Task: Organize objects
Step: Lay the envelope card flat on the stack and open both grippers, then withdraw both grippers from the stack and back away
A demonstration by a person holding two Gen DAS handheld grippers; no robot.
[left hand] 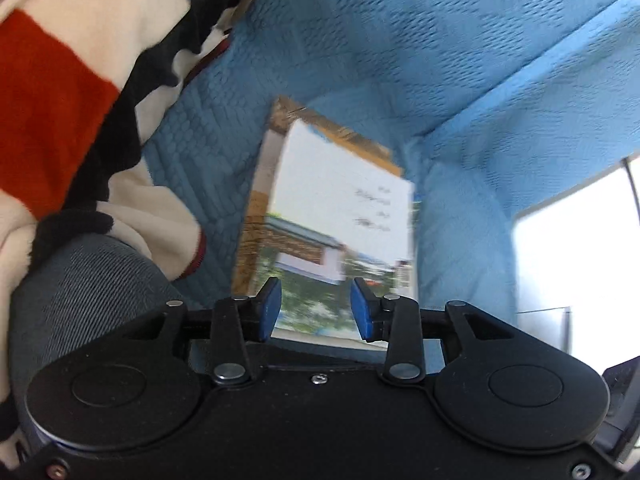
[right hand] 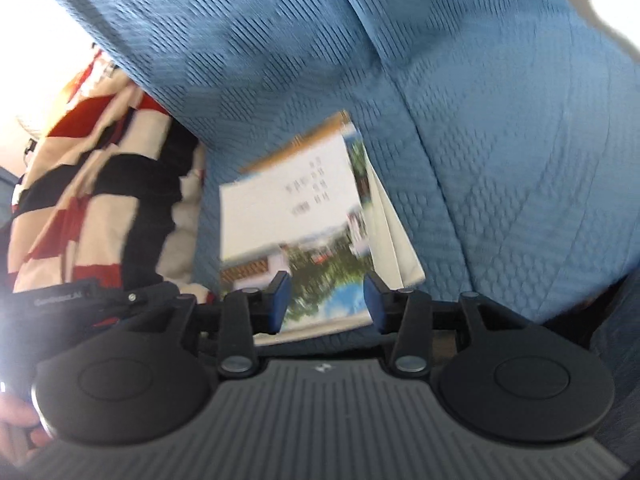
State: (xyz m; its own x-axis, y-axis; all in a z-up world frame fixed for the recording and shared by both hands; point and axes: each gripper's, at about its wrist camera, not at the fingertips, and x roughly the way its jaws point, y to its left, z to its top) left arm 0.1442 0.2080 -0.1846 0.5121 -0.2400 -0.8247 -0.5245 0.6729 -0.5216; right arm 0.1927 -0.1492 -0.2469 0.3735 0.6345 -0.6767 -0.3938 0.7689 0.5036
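A book with a white cover and a landscape photo point(left hand: 340, 216) lies on the blue quilted sofa seat point(left hand: 192, 152), on top of a brownish book point(left hand: 256, 216) that sticks out at its left and far edges. My left gripper point(left hand: 316, 308) hovers over the near edge of the top book, open, blue pads point(left hand: 270, 308) apart and nothing pressed between them. In the right wrist view the same white-covered book point(right hand: 296, 216) shows with loose pale pages point(right hand: 392, 232) fanning out on its right. My right gripper point(right hand: 326, 306) is open above its near edge. Both views are blurred.
A red, white and black blanket point(left hand: 60, 80) is heaped at the left of the books point(right hand: 100, 200). Grey denim fabric point(left hand: 88, 288) lies near the left gripper. Blue back cushions point(right hand: 280, 40) rise behind the books. A hand point(right hand: 16, 420) shows at the lower left.
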